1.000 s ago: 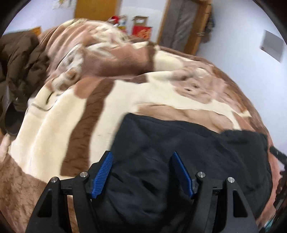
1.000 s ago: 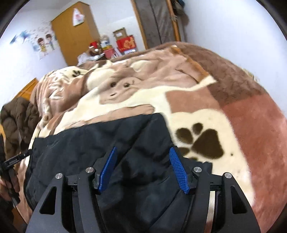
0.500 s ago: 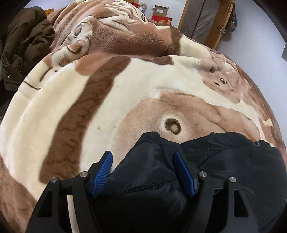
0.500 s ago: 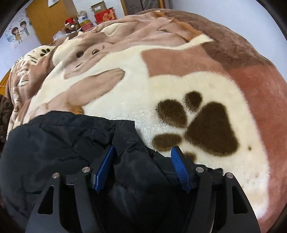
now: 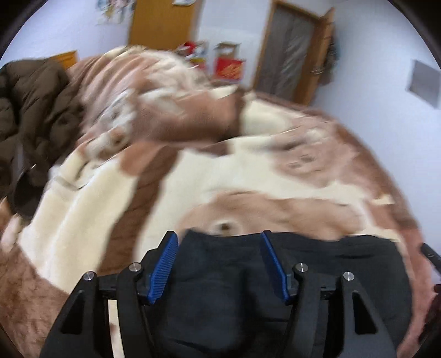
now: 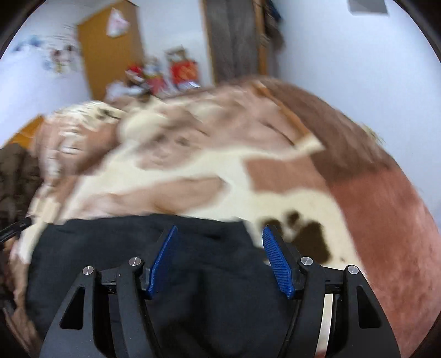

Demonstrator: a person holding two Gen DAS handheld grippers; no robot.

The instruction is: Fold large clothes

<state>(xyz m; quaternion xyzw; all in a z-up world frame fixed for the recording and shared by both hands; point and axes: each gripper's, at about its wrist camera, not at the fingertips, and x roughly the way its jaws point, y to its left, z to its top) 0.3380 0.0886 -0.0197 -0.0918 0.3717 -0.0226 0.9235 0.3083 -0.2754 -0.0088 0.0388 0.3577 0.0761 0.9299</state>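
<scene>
White walls close off the room behind a bed (image 5: 91,220) covered by a plush blanket (image 5: 248,170) in cream, tan and brown animal shapes; both views are smeared by motion. On the blanket lies a black garment (image 5: 330,264), its long axis running side to side across the bed, its far edge a nearly straight line just short of a small round brown mark in the tan patch. In the right wrist view the same black garment (image 6: 115,247) ends just beside a dark paw print (image 6: 308,236) on the blanket. Which end is collar or hem cannot be told.

The left tool (image 5: 219,258) stands part open over the garment's left portion, blue pads (image 5: 162,268) apart with black cloth bulging between them; its jaws have just been closing, and whether the pads press the cloth cannot be told through the blur. The right tool (image 6: 219,258) is likewise part open over the garment's right end, its left pad (image 6: 161,260) against the cloth, its right pad (image 6: 277,261) over the blanket past the garment's edge.

Left of the garment, a brown padded coat (image 5: 30,115) is heaped at the bed's edge. Beyond the bed stand an orange wardrobe (image 5: 162,23), red boxes (image 5: 228,67) and a wooden door (image 5: 295,52).
</scene>
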